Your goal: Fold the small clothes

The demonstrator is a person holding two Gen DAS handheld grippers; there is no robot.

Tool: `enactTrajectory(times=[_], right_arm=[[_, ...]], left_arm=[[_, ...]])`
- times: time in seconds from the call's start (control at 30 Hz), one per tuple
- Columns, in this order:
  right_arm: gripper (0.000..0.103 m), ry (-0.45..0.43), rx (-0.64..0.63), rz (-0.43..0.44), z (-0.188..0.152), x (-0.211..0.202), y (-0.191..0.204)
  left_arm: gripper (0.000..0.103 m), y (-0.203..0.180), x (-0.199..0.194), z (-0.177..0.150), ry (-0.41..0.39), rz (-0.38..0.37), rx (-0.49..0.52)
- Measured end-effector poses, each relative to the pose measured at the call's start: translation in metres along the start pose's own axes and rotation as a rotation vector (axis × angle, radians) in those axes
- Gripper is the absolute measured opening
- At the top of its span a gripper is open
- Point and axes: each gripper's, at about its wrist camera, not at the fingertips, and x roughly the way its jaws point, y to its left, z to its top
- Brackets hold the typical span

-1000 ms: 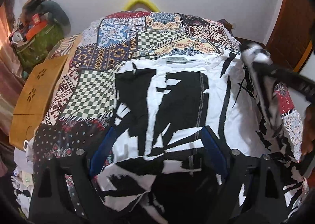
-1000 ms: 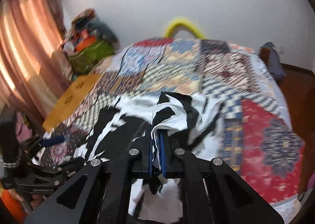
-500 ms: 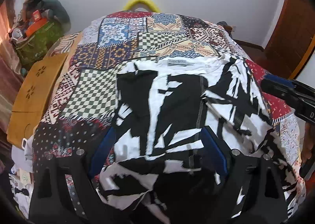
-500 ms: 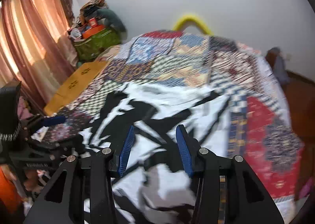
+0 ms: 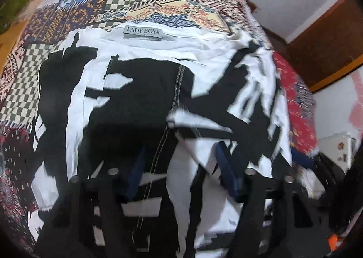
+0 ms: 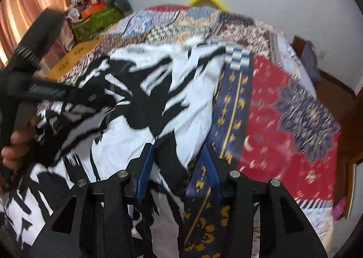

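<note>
Left gripper (image 5: 179, 171): jaws just closing, still apart, fabric between, not pinched — reaching for grip. Black-and-white garment (image 5: 140, 90) spread flat mid-bed (image 6: 283, 103) for folding. Right gripper (image 6: 178, 174): jaws spread, straddling garment's right edge.

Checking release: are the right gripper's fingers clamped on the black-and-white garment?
Apart. Right wrist view: the right gripper stands open, both blue fingers clear of the black-and-white garment edge lying between them.
</note>
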Motion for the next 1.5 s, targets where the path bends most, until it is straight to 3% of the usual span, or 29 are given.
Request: enactTrajectory(times=[0.03, 0.07, 0.27, 0.4, 0.5, 0.57, 0.63, 0.7, 0.93, 1.07, 1.23, 1.5], right_arm=[[0.041, 0.006, -0.002, 0.004, -0.003, 0.003, 0.0], [0.041, 0.008, -0.003, 0.007, -0.004, 0.004, 0.0], [0.041, 0.014, -0.042, 0.001, -0.013, 0.005, 0.003], [0.041, 0.025, -0.051, -0.003, -0.022, 0.007, 0.003], [0.041, 0.039, -0.046, -0.01, -0.02, 0.005, 0.005], [0.041, 0.043, -0.046, -0.014, -0.019, 0.003, 0.005], [0.041, 0.032, -0.048, -0.021, -0.016, -0.001, 0.006], [0.041, 0.003, -0.041, -0.026, -0.011, -0.008, 0.005], [0.041, -0.056, -0.039, -0.047, 0.026, -0.004, 0.001], [0.041, -0.018, -0.033, -0.072, 0.04, 0.021, -0.003], [0.042, -0.013, -0.02, -0.108, 0.035, 0.033, -0.014], [0.043, -0.03, 0.052, -0.115, 0.027, 0.004, -0.024]], left_arm=[[0.016, -0.004, -0.001, 0.002, -0.024, 0.023, 0.018], [0.001, -0.01, -0.003, 0.004, -0.043, 0.046, 0.049], [0.0, -0.026, -0.024, 0.011, -0.163, 0.121, 0.123], [0.001, -0.025, -0.014, 0.02, -0.15, 0.217, 0.141], [0.003, -0.029, -0.013, 0.013, -0.131, 0.254, 0.168], [0.012, -0.03, -0.021, 0.005, -0.135, 0.228, 0.174], [0.038, -0.03, -0.028, -0.002, -0.137, 0.197, 0.19], [0.053, -0.032, -0.034, -0.012, -0.149, 0.192, 0.216], [0.056, -0.039, -0.019, -0.029, -0.082, 0.158, 0.27], [0.057, -0.035, 0.004, -0.03, -0.044, 0.19, 0.265], [0.061, -0.038, 0.005, -0.037, -0.074, 0.253, 0.33], [0.06, -0.004, -0.026, -0.032, -0.069, 0.208, 0.175]])
